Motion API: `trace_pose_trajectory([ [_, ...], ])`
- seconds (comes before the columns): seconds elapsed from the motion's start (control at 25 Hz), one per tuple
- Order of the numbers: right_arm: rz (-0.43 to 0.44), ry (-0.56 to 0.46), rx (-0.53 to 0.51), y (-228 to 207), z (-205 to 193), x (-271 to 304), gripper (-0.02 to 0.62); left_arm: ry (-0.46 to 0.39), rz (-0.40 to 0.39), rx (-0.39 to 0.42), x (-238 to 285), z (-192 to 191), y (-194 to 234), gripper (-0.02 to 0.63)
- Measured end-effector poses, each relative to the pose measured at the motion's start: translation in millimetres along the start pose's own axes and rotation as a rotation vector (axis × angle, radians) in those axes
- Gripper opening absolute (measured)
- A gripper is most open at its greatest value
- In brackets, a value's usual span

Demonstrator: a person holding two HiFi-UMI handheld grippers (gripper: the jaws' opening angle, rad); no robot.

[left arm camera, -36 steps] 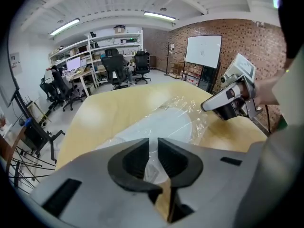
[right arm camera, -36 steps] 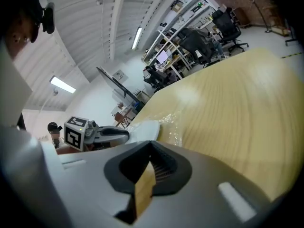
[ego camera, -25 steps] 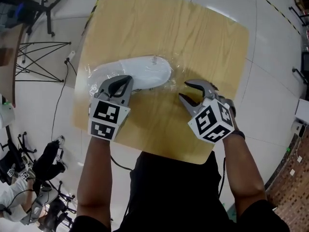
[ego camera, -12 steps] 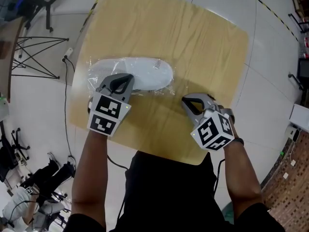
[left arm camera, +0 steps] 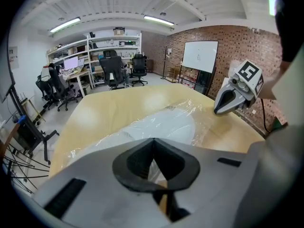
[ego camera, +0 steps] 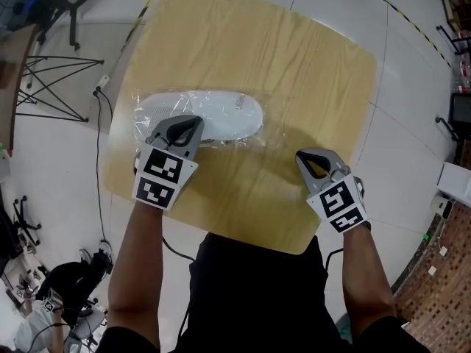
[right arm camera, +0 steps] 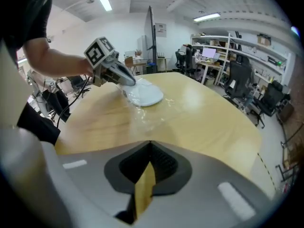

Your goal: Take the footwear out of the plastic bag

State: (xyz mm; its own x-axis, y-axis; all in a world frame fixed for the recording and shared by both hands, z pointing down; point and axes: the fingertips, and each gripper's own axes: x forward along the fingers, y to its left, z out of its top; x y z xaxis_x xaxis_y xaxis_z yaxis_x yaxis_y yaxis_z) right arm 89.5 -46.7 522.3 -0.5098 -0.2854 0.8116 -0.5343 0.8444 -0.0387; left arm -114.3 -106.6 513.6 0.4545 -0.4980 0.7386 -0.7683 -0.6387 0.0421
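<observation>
A white shoe (ego camera: 221, 112) lies inside a clear plastic bag (ego camera: 254, 134) on the left half of the wooden table (ego camera: 280, 57). My left gripper (ego camera: 196, 120) is shut, its tips pinching the bag's film at the shoe's near side. In the left gripper view the shoe (left arm camera: 166, 127) sits just beyond the closed left gripper (left arm camera: 153, 140). My right gripper (ego camera: 305, 155) is shut with nothing in it, over bare wood to the right of the bag. The right gripper view shows the shut right gripper (right arm camera: 151, 144), with the bag (right arm camera: 142, 115) and shoe (right arm camera: 145, 95) well ahead.
The table's near edge (ego camera: 243, 237) runs just below both grippers, against the person's dark torso. Tripod legs (ego camera: 51, 87) and a cable (ego camera: 99, 123) are on the floor to the left. Office chairs (left arm camera: 114, 70) and shelves stand far behind.
My right gripper went from open beside the bag's right end to shut, and moved right, away from the bag. The left gripper and shoe stayed put.
</observation>
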Motion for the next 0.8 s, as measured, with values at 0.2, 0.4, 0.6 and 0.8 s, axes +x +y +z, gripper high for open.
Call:
trace_pose_trajectory([
  [0.2,-0.088,-0.111,0.037,-35,45,9,0.021,0.006,0.011,0.009,1,-2,-3,0.008],
  [0.4,-0.091,-0.059,-0.128,-49,83,66,0.134,0.030,0.016,0.002,2,-3,-4,0.008],
  [0.6,-0.100,-0.040,-0.122,-57,70,65,0.002,0.047,0.008,-0.006,3,-3,-5,0.008],
  [0.8,-0.015,-0.124,0.024,-30,65,31,0.005,0.038,0.015,-0.003,0,-3,-3,0.008],
])
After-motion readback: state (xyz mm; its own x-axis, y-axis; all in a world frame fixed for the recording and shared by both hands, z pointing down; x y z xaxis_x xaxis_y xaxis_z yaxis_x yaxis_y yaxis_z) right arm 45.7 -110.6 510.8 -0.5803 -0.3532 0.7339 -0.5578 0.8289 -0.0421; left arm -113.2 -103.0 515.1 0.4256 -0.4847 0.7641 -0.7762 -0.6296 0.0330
